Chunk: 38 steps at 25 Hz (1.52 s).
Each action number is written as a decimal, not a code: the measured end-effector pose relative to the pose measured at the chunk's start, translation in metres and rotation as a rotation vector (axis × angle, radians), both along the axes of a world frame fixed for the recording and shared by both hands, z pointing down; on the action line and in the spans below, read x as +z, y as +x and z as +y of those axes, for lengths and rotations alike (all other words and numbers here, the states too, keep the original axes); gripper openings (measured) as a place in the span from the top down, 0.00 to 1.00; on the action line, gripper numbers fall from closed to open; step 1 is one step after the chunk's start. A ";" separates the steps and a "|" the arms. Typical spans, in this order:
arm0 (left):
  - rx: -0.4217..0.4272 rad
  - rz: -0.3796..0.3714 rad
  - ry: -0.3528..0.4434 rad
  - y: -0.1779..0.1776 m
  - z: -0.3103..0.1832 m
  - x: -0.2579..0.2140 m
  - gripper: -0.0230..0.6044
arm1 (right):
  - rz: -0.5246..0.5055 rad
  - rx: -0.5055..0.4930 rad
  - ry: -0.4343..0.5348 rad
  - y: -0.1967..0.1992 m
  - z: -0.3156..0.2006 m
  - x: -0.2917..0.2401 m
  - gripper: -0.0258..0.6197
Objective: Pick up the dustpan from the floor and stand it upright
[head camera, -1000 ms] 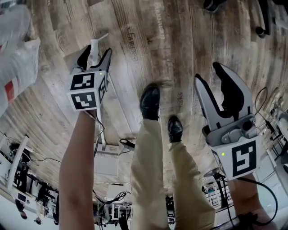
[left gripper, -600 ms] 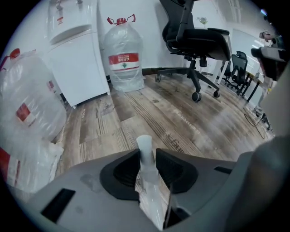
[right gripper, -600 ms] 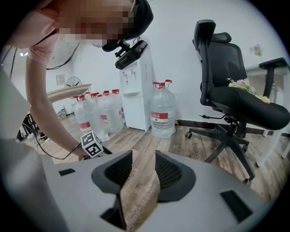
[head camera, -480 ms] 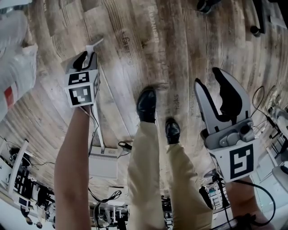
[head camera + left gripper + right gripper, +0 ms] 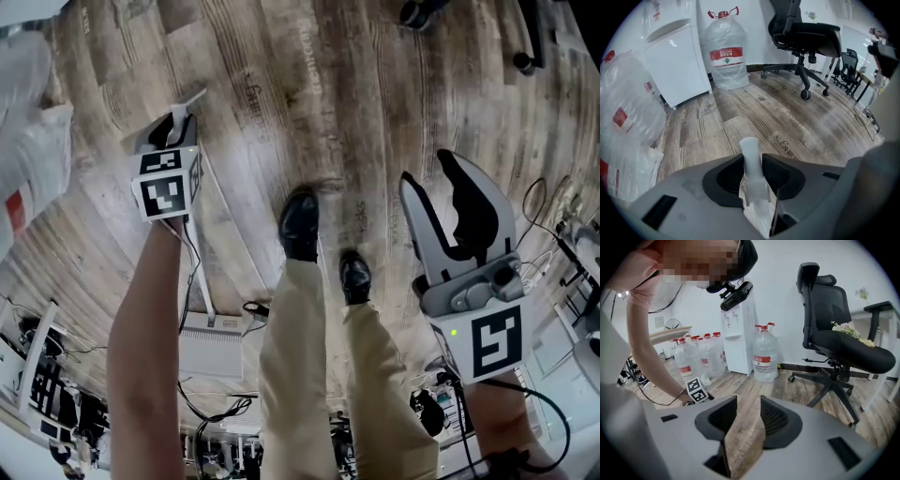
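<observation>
The white dustpan (image 5: 212,343) lies on the wood floor by my left leg. Its thin handle (image 5: 206,220) runs up the view to my left gripper (image 5: 181,120). The handle's white end (image 5: 751,161) stands between the left pads (image 5: 777,174), which press on it from both sides. Those jaws have just come in from wide and eased back a trifle, with the handle between them. My right gripper (image 5: 429,171) hangs over bare floor to the right of my shoes, jaws open. Nothing but floor shows between its pads (image 5: 773,418).
Large water jugs (image 5: 725,56) and a white cabinet (image 5: 677,61) stand ahead on the left. A black office chair (image 5: 804,42) stands further back on its castor base. My shoes (image 5: 300,223) sit between the two grippers. Cables (image 5: 258,307) trail beside the dustpan.
The left jaws stood wide around the handle's end one second ago and now grip it. That gripper has drifted left and sunk a little. The right gripper has hardly moved.
</observation>
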<state>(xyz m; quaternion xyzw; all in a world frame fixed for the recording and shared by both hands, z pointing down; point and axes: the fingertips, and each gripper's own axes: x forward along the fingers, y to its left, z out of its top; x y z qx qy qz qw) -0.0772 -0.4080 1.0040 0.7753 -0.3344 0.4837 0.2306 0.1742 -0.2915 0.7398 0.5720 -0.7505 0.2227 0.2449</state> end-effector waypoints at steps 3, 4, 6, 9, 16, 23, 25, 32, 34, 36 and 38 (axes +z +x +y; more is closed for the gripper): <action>0.025 -0.023 -0.019 0.000 -0.002 0.008 0.76 | 0.008 0.004 0.002 0.003 -0.003 0.000 0.72; 0.027 -0.028 -0.027 0.000 -0.002 0.010 0.76 | 0.010 0.003 0.009 0.004 -0.004 -0.001 0.72; 0.005 -0.027 -0.041 0.000 -0.003 0.010 0.77 | 0.012 0.007 0.022 0.007 -0.005 -0.005 0.72; -0.030 -0.020 -0.044 -0.003 -0.003 -0.001 0.78 | 0.012 0.013 0.027 0.009 -0.003 -0.014 0.72; -0.051 0.017 0.035 -0.005 0.001 -0.076 0.78 | -0.007 0.015 0.072 0.002 -0.001 -0.061 0.73; -0.091 0.054 0.139 -0.023 0.014 -0.190 0.79 | -0.029 -0.010 0.179 -0.015 -0.008 -0.153 0.73; -0.108 0.063 0.165 -0.034 0.024 -0.225 0.79 | -0.025 -0.014 0.201 -0.015 -0.002 -0.182 0.74; -0.164 0.090 0.246 -0.075 0.075 -0.330 0.80 | -0.021 0.003 0.295 -0.006 0.027 -0.274 0.74; -0.177 0.090 0.265 -0.085 0.095 -0.357 0.80 | -0.024 0.000 0.305 -0.005 0.044 -0.295 0.74; -0.184 0.086 0.282 -0.093 0.116 -0.381 0.80 | -0.031 -0.004 0.313 -0.006 0.064 -0.314 0.75; -0.190 0.083 0.300 -0.100 0.136 -0.402 0.80 | -0.041 -0.016 0.330 -0.008 0.083 -0.332 0.75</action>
